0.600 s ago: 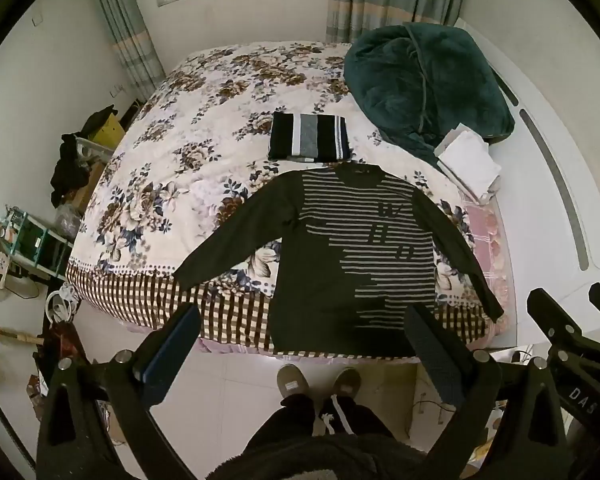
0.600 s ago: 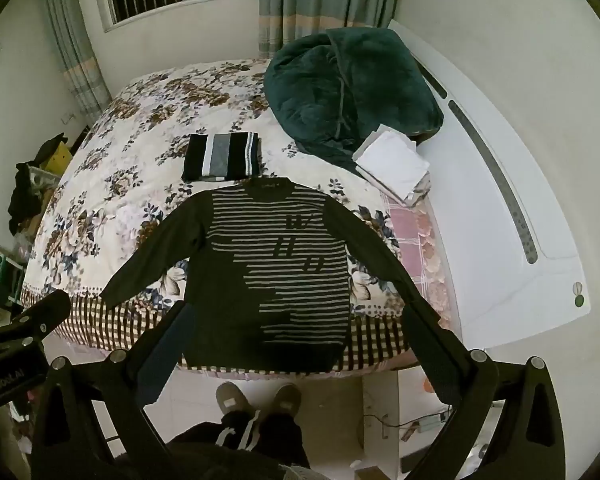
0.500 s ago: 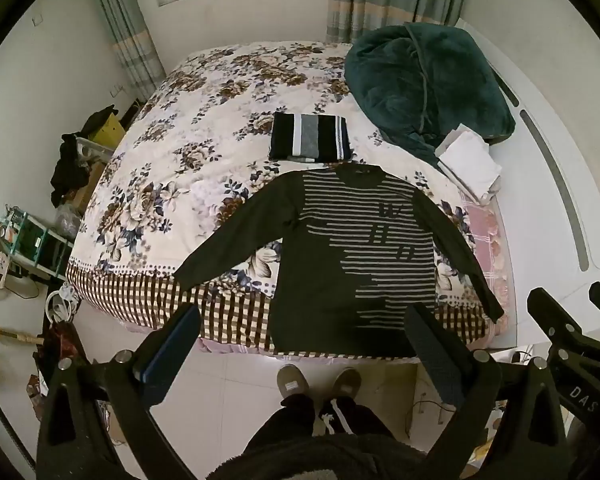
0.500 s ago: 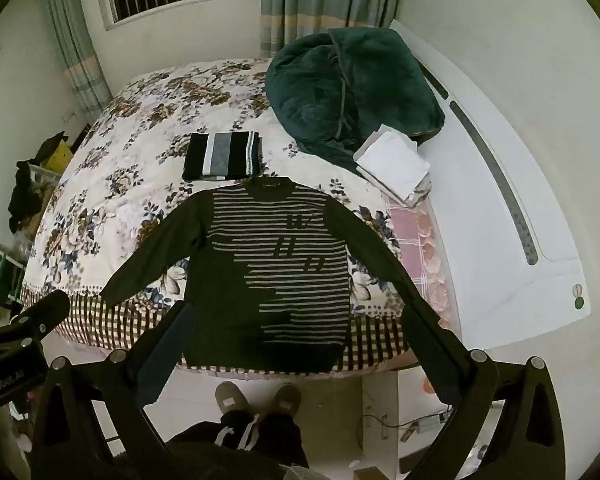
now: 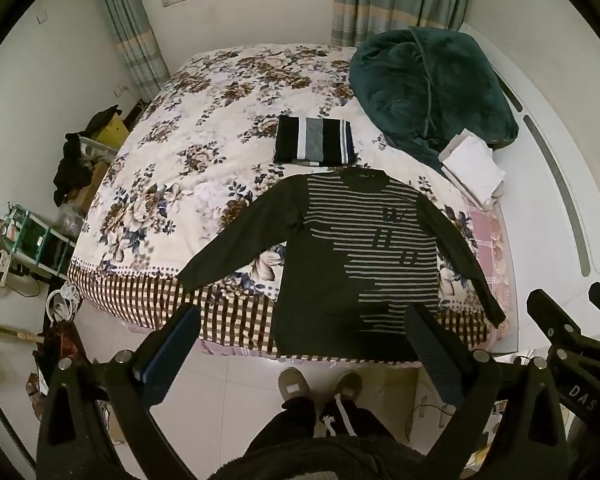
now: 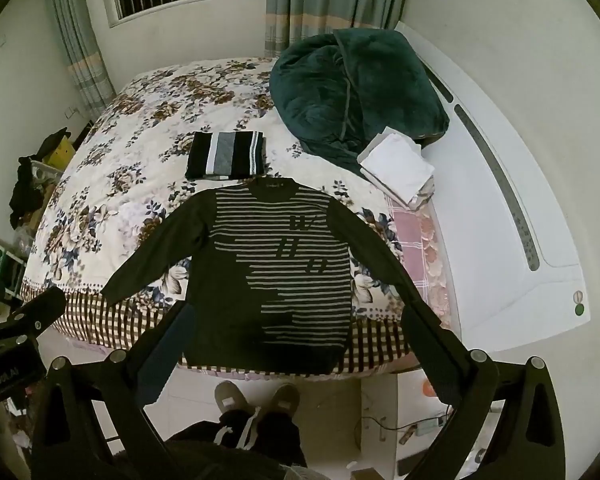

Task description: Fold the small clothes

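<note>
A dark long-sleeved sweater with pale stripes (image 5: pixel 356 256) (image 6: pixel 276 272) lies flat, front up, sleeves spread, at the near edge of the floral bed (image 5: pixel 204 148) (image 6: pixel 140 136). A folded black, white and grey striped garment (image 5: pixel 314 145) (image 6: pixel 226 155) lies just beyond its collar. My left gripper (image 5: pixel 300 320) is open and empty, held high above the floor before the sweater's hem. My right gripper (image 6: pixel 296 316) is open and empty, also high and well back from the sweater. The right gripper's body shows at the left wrist view's right edge (image 5: pixel 568 340).
A dark green fleece blanket (image 5: pixel 432 84) (image 6: pixel 356 84) is heaped at the bed's far right, with folded white cloth (image 5: pixel 472 168) (image 6: pixel 398 166) beside it. A white headboard (image 6: pixel 500 220) runs along the right. My slippered feet (image 5: pixel 320 384) stand on the tiled floor. Clutter and a rack (image 5: pixel 32 236) stand left.
</note>
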`<state>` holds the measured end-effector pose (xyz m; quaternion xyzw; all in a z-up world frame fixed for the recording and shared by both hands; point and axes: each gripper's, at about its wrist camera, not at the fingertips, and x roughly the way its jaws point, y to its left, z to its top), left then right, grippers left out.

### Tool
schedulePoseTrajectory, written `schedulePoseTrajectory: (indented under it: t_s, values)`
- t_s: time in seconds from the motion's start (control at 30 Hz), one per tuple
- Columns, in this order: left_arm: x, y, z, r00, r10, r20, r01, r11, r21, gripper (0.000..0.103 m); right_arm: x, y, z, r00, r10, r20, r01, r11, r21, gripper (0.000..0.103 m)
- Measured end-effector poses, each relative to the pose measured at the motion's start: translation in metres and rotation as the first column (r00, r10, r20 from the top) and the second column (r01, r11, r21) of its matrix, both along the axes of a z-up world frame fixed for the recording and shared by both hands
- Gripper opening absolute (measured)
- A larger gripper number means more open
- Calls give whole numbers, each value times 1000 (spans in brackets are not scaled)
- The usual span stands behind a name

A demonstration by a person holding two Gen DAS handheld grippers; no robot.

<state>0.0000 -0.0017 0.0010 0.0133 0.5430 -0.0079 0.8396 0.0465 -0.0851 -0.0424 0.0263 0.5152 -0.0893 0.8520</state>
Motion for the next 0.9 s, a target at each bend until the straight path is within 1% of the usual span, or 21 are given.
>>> schedulePoseTrajectory:
  t_s: [0.2, 0.3, 0.67, 0.73, 0.9]
  values:
    - [0, 0, 0, 1000, -2, 1, 2, 1000, -1, 103, 0, -2, 2, 1000, -2, 6, 2, 1000, 2, 103]
    - [0, -1, 0, 1000, 0, 1, 0, 1000, -2, 103, 4, 8, 1, 1000, 2, 7, -2, 1000, 4, 103]
    - [1, 2, 0, 1000, 0, 1, 0, 1000, -3, 103, 11, 14, 1, 1000, 5, 9, -5, 1000, 10, 103]
    - [1, 2, 0, 1000, 0, 1, 0, 1000, -5, 103, 14, 22, 9, 1000, 9, 12, -9, 1000, 6, 103]
    - [1, 2, 0, 1000, 3, 0, -3, 1000, -6, 103, 16, 28, 12, 1000, 13, 12, -13, 1000, 7, 103]
